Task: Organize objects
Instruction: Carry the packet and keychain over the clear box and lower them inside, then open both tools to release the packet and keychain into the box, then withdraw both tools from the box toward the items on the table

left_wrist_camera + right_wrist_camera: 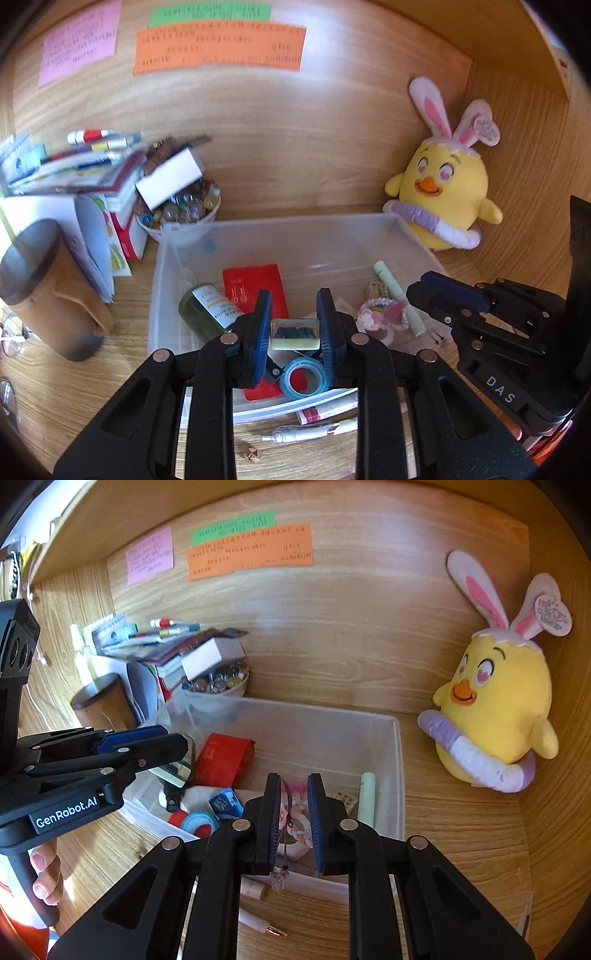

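Left gripper (294, 334): jaws pinching a small clear block (294, 333) with a dark inset, held over the near half of the translucent bin (258, 229) on the desk (122, 295). Right gripper (294, 823): jaws pressed nearly together on a thin cord with a small charm (282, 875) dangling below, hanging above the bin's near wall. Bin already holds a green bottle (205, 310), red packet (255, 286), blue tape roll (304, 376), pale green stick (397, 295). My read: both items are due for release into the bin. To do it well, I should carry each past the near rim, lower toward a bare patch of floor, part the jaws gently, and keep the two grippers from crowding. The cord may snag a pad; lift off straight.
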A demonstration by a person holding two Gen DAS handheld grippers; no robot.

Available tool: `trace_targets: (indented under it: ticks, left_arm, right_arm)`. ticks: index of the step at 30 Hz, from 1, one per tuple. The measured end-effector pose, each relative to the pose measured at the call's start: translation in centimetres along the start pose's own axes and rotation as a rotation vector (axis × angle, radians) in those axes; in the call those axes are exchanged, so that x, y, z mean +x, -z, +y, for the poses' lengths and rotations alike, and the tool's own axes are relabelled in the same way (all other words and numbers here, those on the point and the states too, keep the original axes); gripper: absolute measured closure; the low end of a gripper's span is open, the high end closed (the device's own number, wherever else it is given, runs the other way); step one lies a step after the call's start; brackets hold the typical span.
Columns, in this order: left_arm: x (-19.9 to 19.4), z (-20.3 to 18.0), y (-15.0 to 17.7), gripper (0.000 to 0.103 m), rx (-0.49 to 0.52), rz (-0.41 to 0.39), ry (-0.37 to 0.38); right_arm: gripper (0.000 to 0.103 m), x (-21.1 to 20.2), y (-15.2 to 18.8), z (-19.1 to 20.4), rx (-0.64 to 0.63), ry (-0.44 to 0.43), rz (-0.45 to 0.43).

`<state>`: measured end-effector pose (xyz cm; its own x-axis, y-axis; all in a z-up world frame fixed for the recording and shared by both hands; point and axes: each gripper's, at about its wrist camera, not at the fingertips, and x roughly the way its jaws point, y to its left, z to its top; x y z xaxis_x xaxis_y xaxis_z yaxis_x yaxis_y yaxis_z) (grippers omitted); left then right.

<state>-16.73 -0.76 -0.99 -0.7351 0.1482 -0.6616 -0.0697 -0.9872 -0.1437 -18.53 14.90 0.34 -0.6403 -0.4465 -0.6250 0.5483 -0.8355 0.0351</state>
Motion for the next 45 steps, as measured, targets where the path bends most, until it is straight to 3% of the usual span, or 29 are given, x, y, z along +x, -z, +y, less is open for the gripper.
trace_targets:
  ticks: [7,18,22,33,37,45]
  left_arm:
    - [1.9,0.2,0.7,0.079,-0.001,0.054,-0.004]
    - [2.2,0.4,0.9,0.078,0.007,0.072,-0.018]
    - [1.7,0.6,0.9,0.069,0.010,0.062,-0.021]
    - [-2.5,-0.2,1.2,0.029,0.075,-0.043,-0.092]
    - [-3.9,-0.3,1.7,0.012,0.091,-0.066,-0.105]
    - [-6.1,1.3,2.9,0.007,0.057,-0.059,-0.096]
  right_arm:
    - [0.090,2.0,0.6,0.2,-0.015,0.014,0.043]
    - [0.090,3.0,0.9,0.5,-0.031,0.035,0.073]
    - [0.089,2.5,0.9,0.7,-0.042,0.038,0.075]
    - [0.060,0.1,0.9,1.1,-0.053,0.055,0.041]
    - [0.044,-1.1,1.0,1.0,-0.055,0.060,0.027]
    - [0.029,-3.4,1.4,0.3,-0.023,0.043,0.007]
